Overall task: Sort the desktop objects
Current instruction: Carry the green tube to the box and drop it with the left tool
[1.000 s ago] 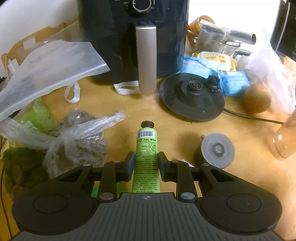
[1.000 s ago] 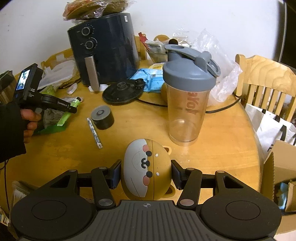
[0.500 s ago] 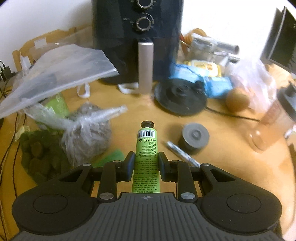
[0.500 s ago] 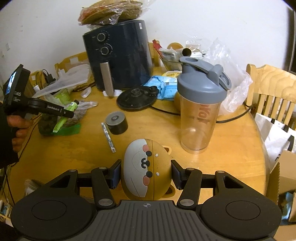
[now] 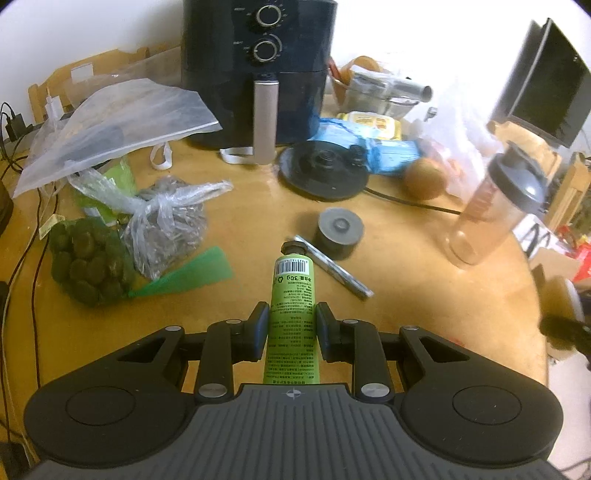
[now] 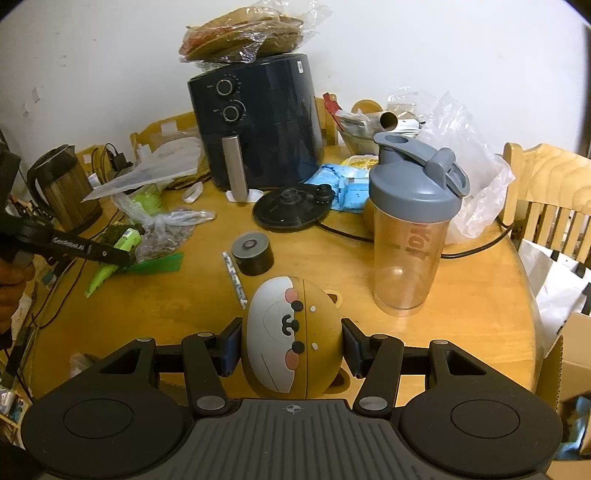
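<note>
the left tool (image 5: 291,325) is pinching a green tube (image 5: 291,310) above the worktop (image 5: 424,280), while the right tool (image 6: 290,347) is gripping a bear-faced mouse (image 6: 291,339) over the worktop's near edge.

A dark air fryer (image 6: 255,122) stands at the back of the round wooden table (image 6: 461,314), with a clear bag of flat breads (image 6: 243,33) lying on top of it. Just in front of the fryer sits a black kettle base (image 6: 291,206), its cord trailing off to the right. The kettle (image 6: 64,188) itself stands apart at the table's left edge. Blue packets (image 5: 384,151) lie behind the base. A wooden chair (image 6: 554,199) stands at the right of the table, a white paper bag (image 6: 554,284) beneath it. Crumpled clear plastic (image 6: 461,147) is heaped at the back right. A dark screen (image 5: 546,99) shows at the right in the left wrist view.
</note>
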